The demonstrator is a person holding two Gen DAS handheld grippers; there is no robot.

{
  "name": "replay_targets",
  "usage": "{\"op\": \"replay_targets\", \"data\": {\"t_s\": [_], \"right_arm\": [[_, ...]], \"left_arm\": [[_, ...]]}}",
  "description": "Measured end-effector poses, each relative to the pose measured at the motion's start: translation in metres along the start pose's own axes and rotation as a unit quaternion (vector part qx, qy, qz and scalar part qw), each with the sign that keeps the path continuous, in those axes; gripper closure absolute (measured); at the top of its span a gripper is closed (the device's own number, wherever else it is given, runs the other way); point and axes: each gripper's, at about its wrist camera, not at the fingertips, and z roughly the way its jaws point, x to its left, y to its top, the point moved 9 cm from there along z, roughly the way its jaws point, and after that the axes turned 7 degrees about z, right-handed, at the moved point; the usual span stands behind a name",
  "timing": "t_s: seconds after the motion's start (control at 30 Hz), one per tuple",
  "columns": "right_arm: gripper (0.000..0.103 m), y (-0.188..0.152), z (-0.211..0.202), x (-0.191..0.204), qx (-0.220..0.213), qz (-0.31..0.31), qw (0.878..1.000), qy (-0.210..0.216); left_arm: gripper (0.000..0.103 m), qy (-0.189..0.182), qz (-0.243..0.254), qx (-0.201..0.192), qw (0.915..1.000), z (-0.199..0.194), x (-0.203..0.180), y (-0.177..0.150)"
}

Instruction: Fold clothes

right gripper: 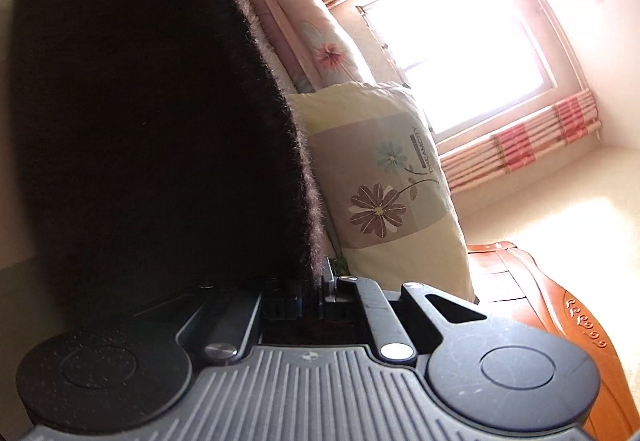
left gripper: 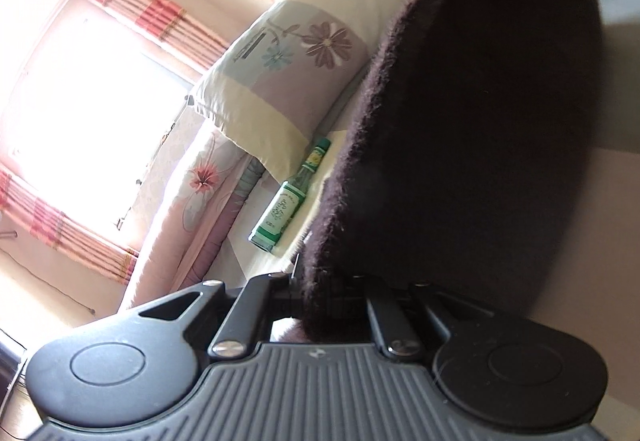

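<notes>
Garment (left gripper: 480, 129), dark and fuzzy, hanging stretched between my left gripper (left gripper: 320, 293) and right gripper (right gripper: 316, 293), both clamping its edge fully. Risking snagging bottle (left gripper: 292, 197) if hem is dragging.

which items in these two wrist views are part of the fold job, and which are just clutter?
Job:
dark fuzzy garment, stretched between both grippers
left gripper, shut on it
right gripper, shut on it

Lying about:
green bottle on the bed
floral pillow
folded floral quilt
wooden headboard
</notes>
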Motion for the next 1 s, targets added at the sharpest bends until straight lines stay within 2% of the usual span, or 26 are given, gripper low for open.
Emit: {"op": "replay_targets", "data": {"t_s": [0.33, 0.53, 0.7, 0.73, 0.77, 0.87, 0.9, 0.93, 1.0], "right_arm": [[0.095, 0.007, 0.107, -0.01, 0.011, 0.022, 1.0, 0.01], [0.095, 0.007, 0.169, -0.006, 0.023, 0.039, 0.999, 0.029], [0.095, -0.002, 0.197, 0.005, 0.041, 0.054, 0.996, 0.049], [0.095, -0.003, 0.201, 0.009, 0.046, 0.057, 0.996, 0.054], [0.093, -0.005, 0.205, 0.012, 0.049, 0.062, 0.995, 0.057], [0.083, -0.008, 0.204, 0.009, 0.055, 0.09, 0.993, 0.058], [0.075, -0.007, 0.2, 0.003, 0.055, 0.103, 0.991, 0.059], [0.071, -0.007, 0.196, -0.003, 0.054, 0.119, 0.99, 0.062], [0.063, -0.005, 0.185, -0.014, 0.048, 0.152, 0.985, 0.071]], "left_arm": [[0.097, -0.032, -0.059, 0.022, 0.9975, 0.092, 0.026, 0.003], [0.097, -0.052, -0.072, 0.035, 0.9954, 0.142, 0.027, -0.005], [0.096, -0.077, -0.078, 0.046, 0.9928, 0.183, 0.019, -0.005], [0.093, -0.08, -0.085, 0.049, 0.9919, 0.187, 0.018, -0.007], [0.087, -0.082, -0.092, 0.052, 0.9909, 0.191, 0.017, -0.009], [0.087, -0.094, -0.127, 0.054, 0.9859, 0.198, 0.02, -0.011], [0.087, -0.1, -0.139, 0.054, 0.9837, 0.195, 0.024, -0.011], [0.086, -0.105, -0.151, 0.054, 0.9815, 0.193, 0.029, -0.011], [0.08, -0.095, -0.158, 0.044, 0.9818, 0.184, 0.04, -0.01]]}}
